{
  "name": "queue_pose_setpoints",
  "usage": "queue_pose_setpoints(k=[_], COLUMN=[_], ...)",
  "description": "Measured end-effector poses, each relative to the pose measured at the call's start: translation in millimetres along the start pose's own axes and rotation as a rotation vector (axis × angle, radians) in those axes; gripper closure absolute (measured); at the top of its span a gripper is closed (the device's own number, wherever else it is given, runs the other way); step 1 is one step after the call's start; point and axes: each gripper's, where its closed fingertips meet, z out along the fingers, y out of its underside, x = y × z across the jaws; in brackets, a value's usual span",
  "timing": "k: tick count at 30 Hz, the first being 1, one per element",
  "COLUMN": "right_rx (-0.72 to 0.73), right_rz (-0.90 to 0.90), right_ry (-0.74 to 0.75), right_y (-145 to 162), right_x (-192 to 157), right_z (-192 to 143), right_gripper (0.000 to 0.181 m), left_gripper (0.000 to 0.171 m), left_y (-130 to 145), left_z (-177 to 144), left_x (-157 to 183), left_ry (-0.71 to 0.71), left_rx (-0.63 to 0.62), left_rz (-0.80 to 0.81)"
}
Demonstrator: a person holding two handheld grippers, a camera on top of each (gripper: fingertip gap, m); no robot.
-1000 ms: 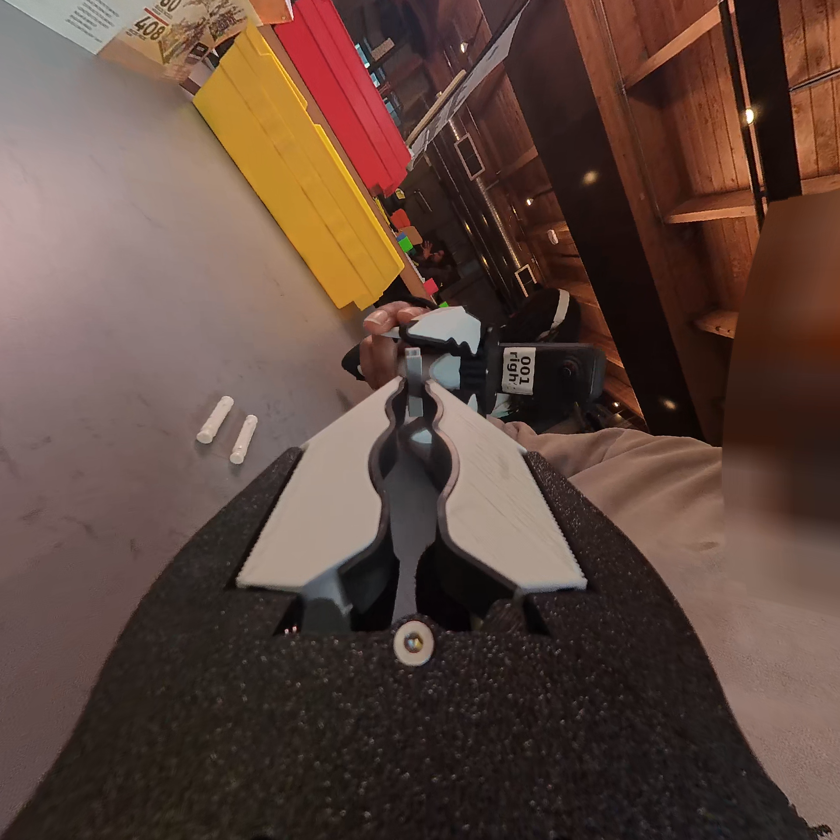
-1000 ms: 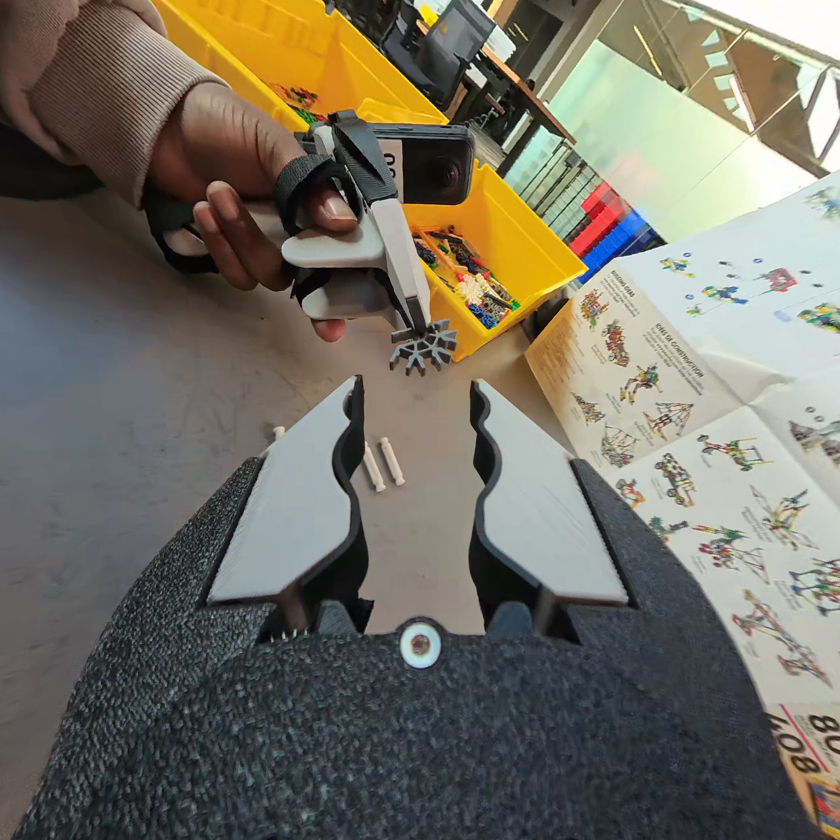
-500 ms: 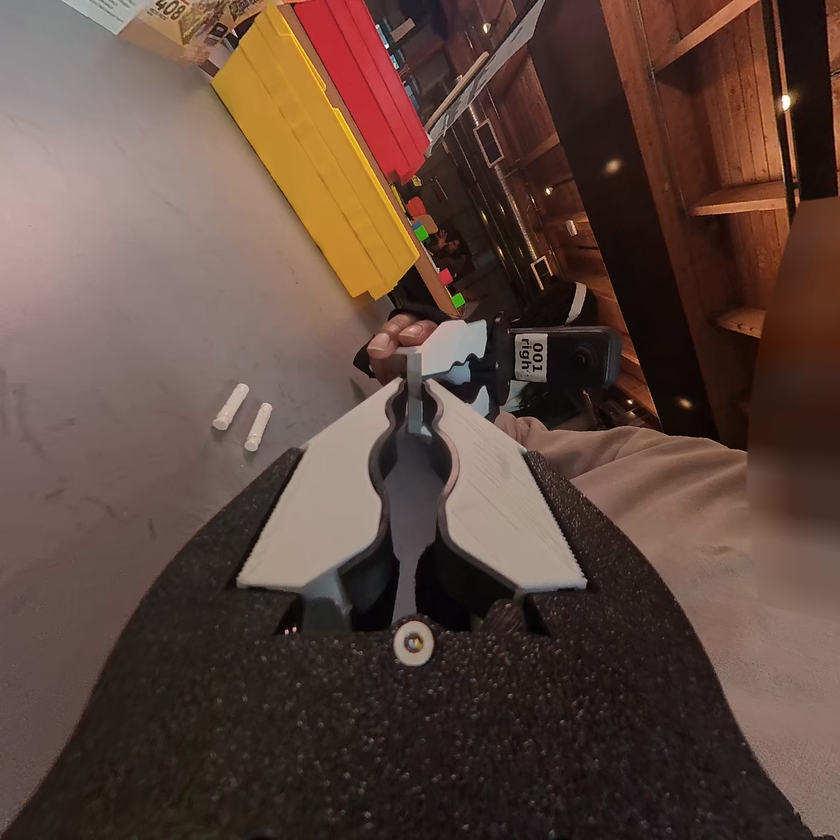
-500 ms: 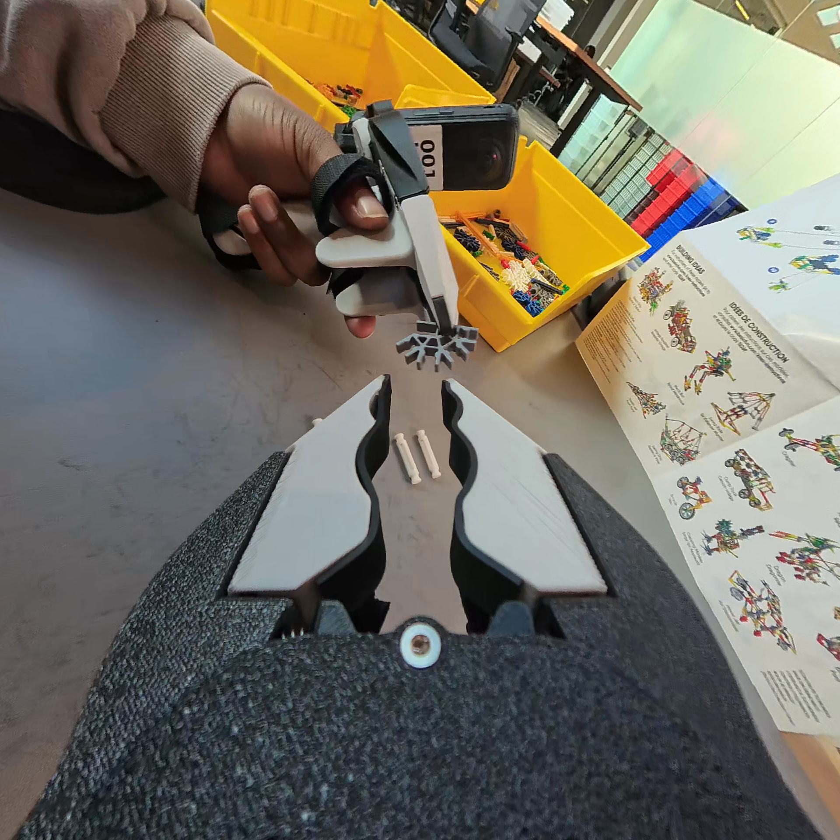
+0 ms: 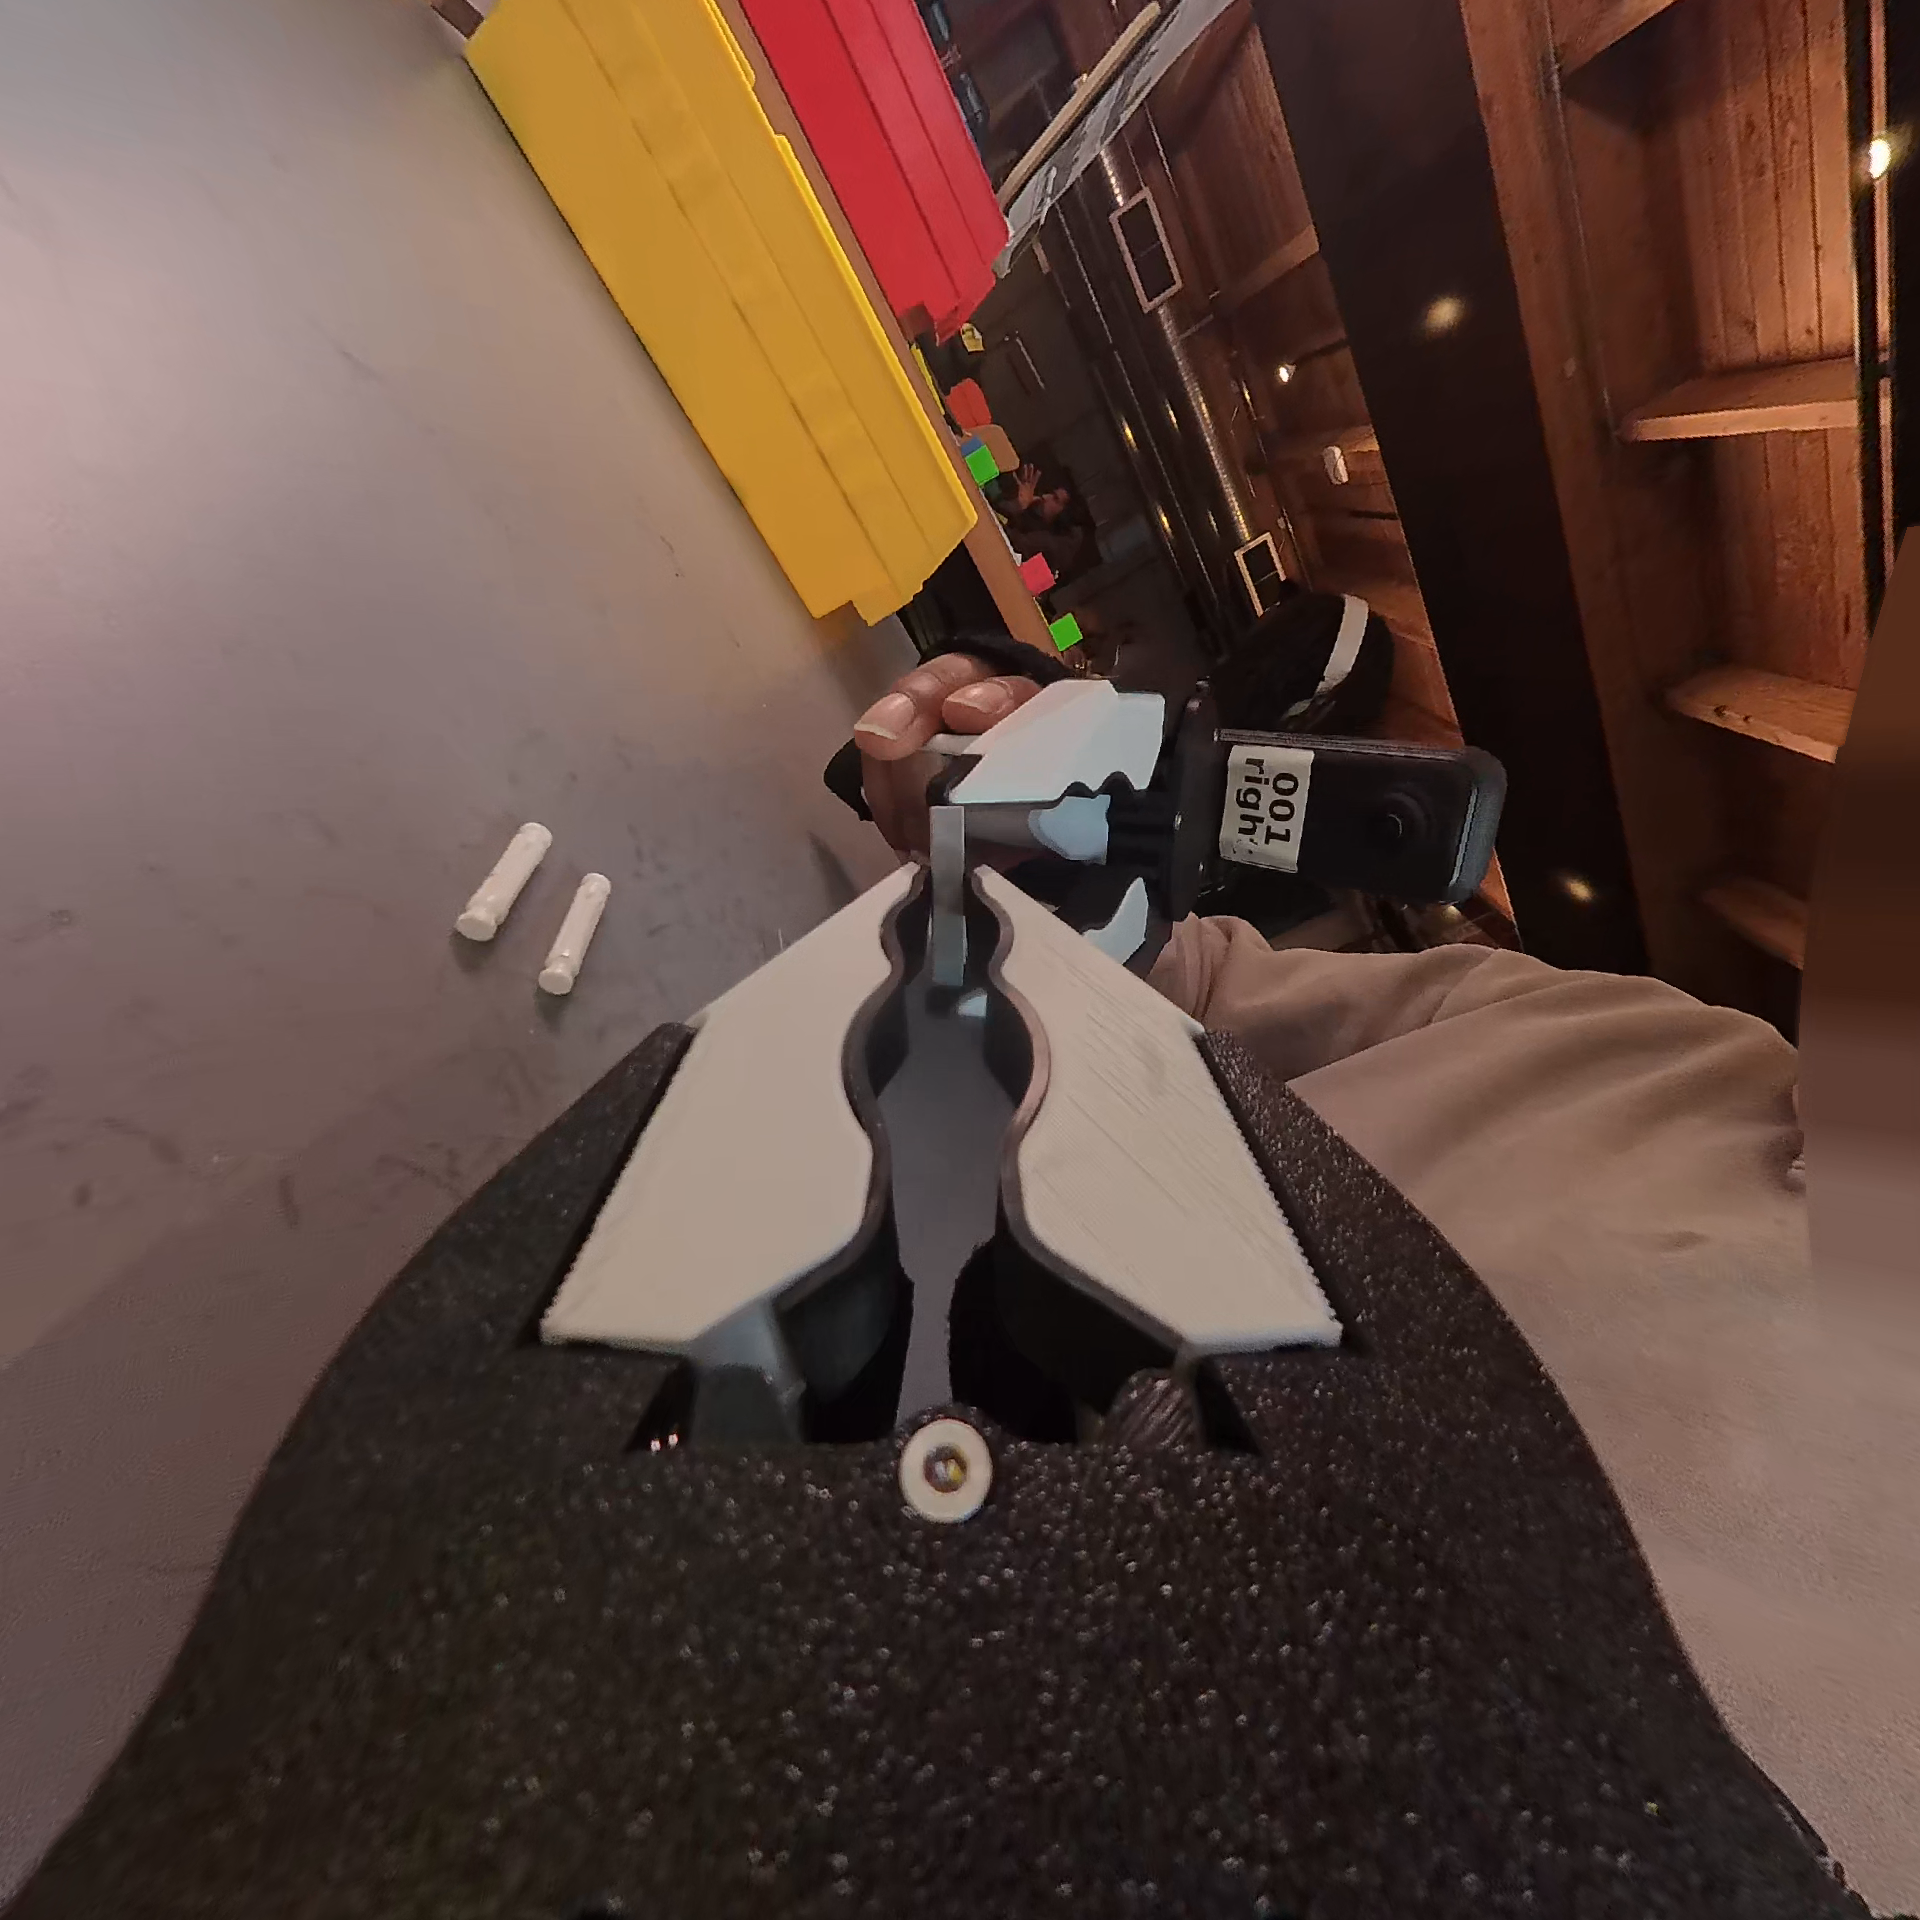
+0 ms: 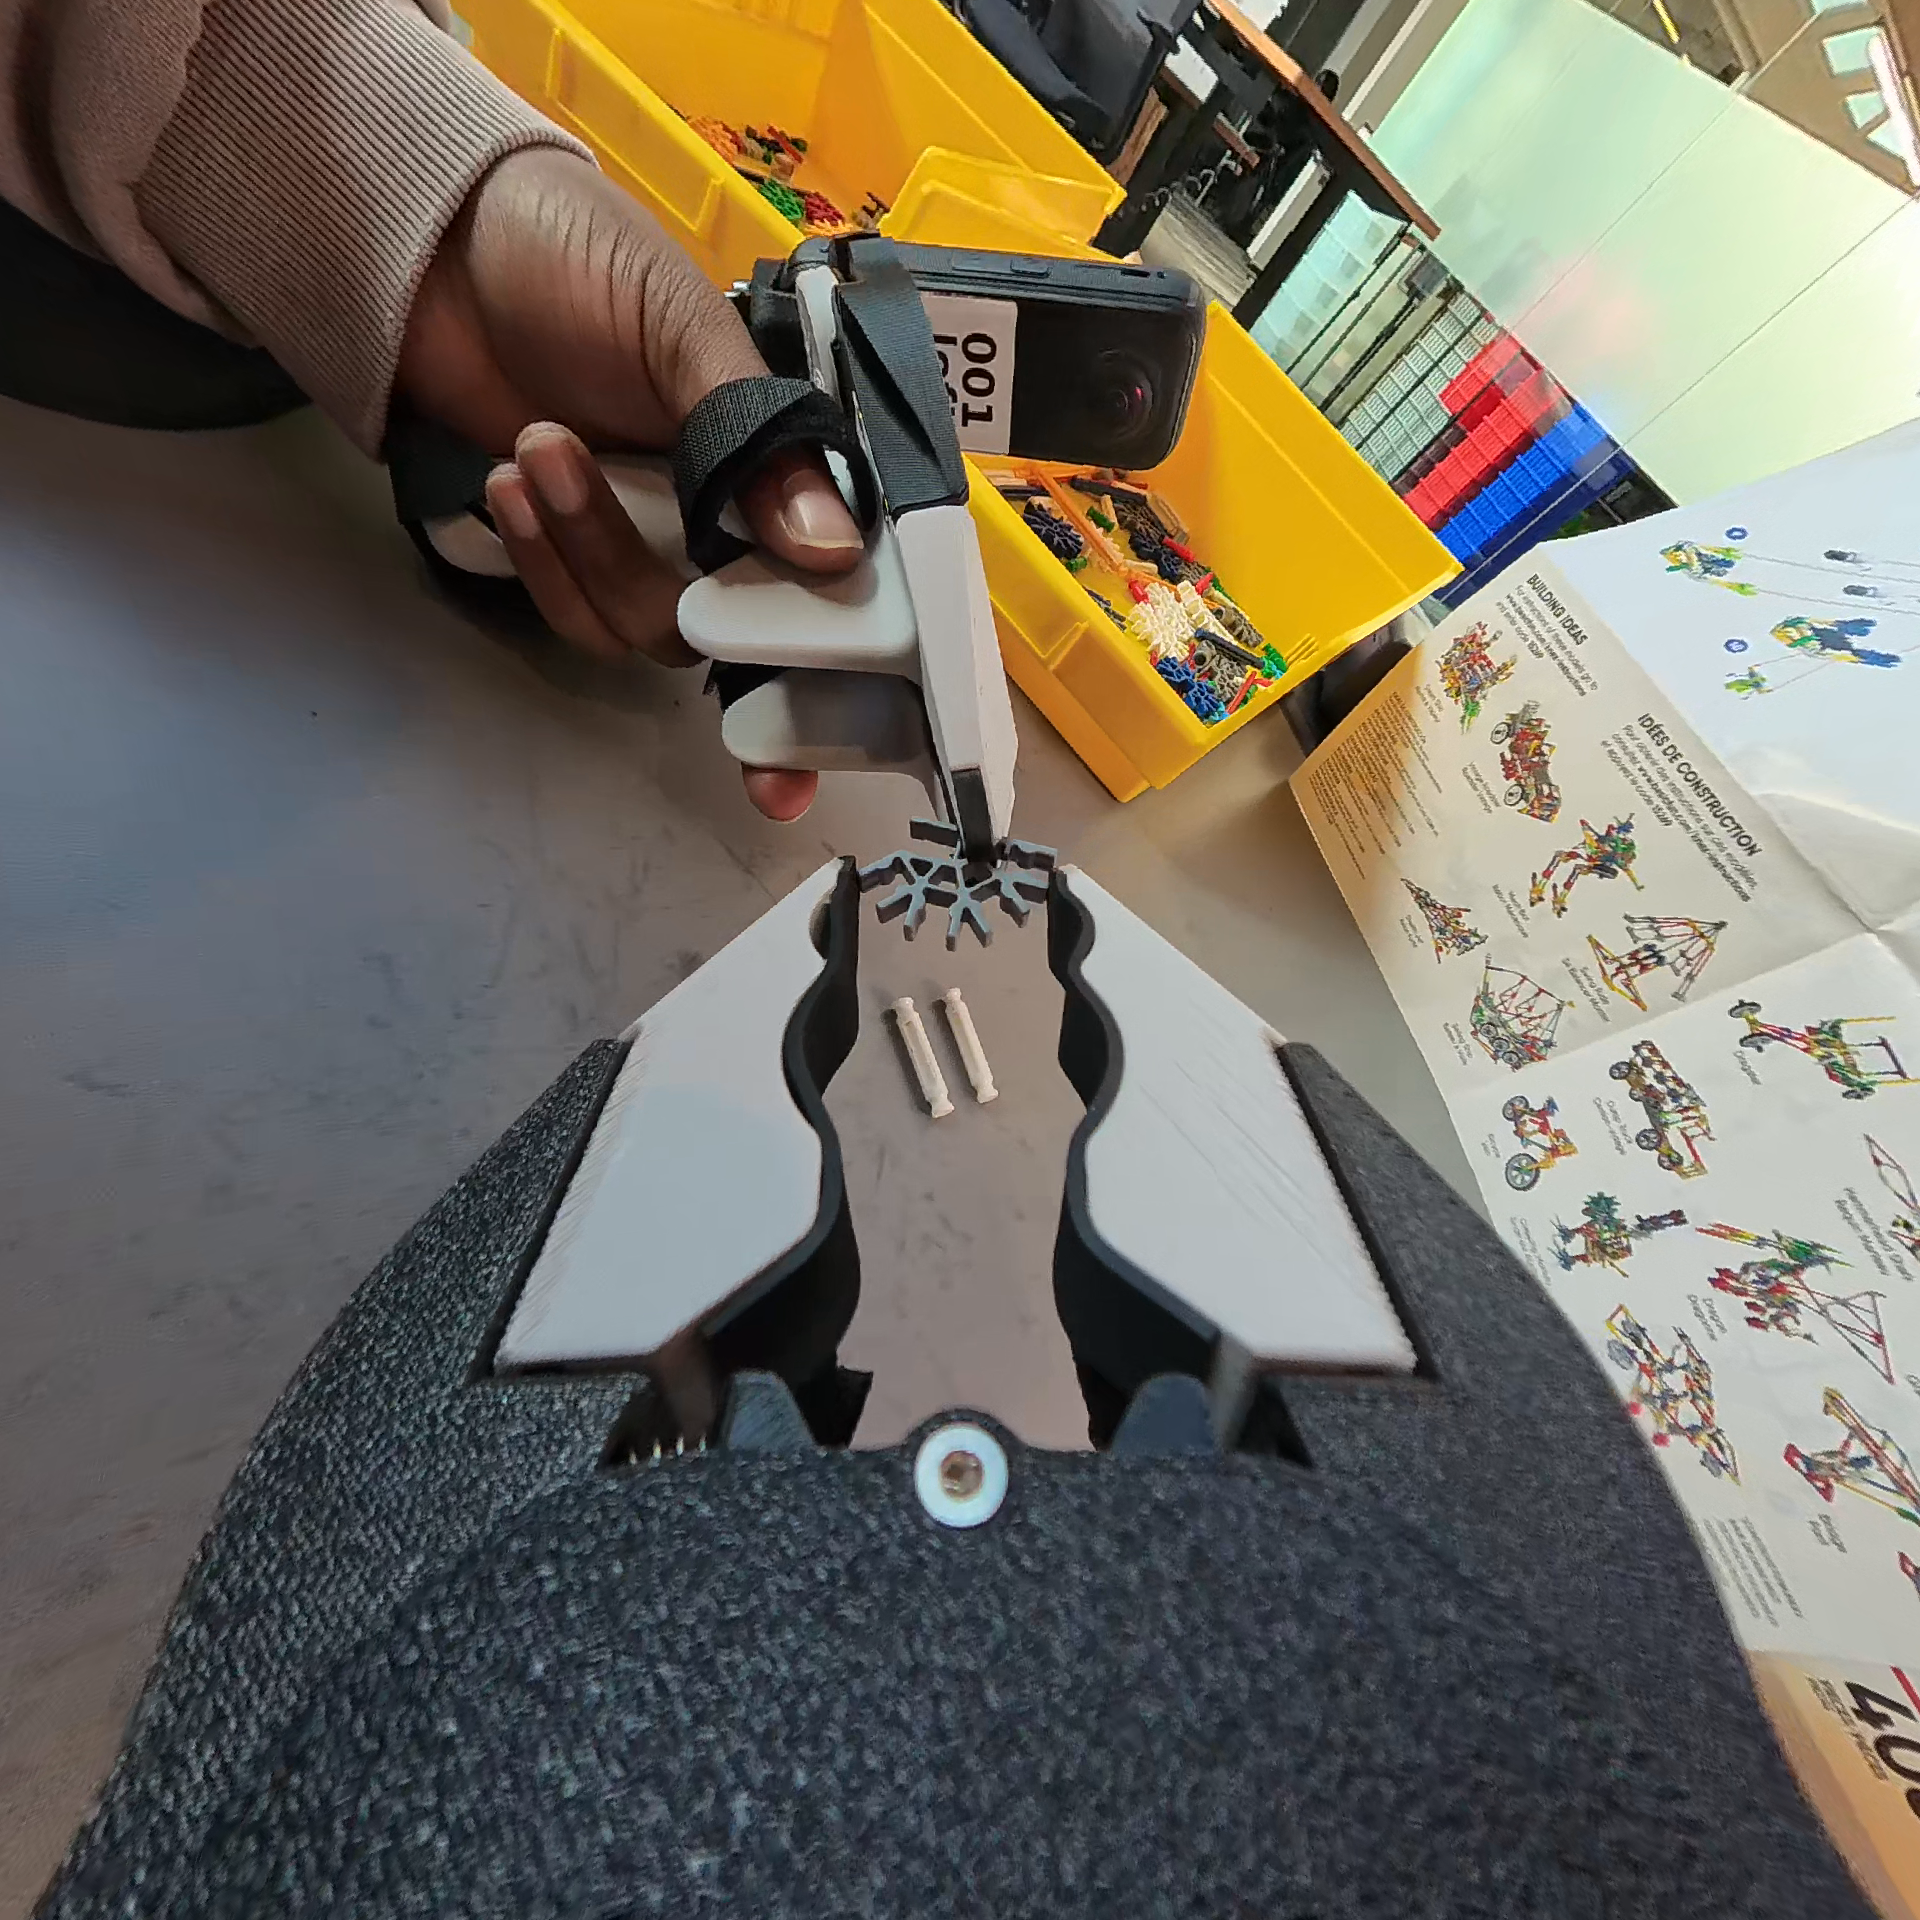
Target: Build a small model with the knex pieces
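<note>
The left tongs (image 6: 971,821) are clamped on a grey snowflake-shaped connector (image 6: 951,883), held above the grey tabletop (image 6: 312,935). The right tongs (image 6: 951,883) stand apart, their tips on either side of the connector. Two white rods (image 6: 940,1055) lie side by side on the tabletop below, near a yellow bin (image 6: 1299,499) of parts and an instruction sheet (image 6: 1662,935)

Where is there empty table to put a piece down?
Bare grey table lies open left of the right gripper. It is crowded ahead: two white rods, the grey snowflake piece in the left gripper, the yellow bin, and the instruction sheet on the right.
</note>
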Motion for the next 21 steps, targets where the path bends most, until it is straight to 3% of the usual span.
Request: queue_pose_setpoints(k=[14, 21], right_rx=[-0.010, -0.090], right_rz=[0.010, 0.111], right_ry=[-0.092, -0.161], right_y=[6.1, 26.8], right_x=[-5.8, -10.5], right_z=[-4.2, -1.8], right_gripper=[0.151, 0.151], left_gripper=[0.166, 0.163], left_y=[5.9, 3.1], left_z=[3.4, -13.1], left_x=[-4.6, -8.5], left_ry=[-0.032, -0.250], left_rx=[-0.036, -0.159], left_rz=[0.009, 0.368])
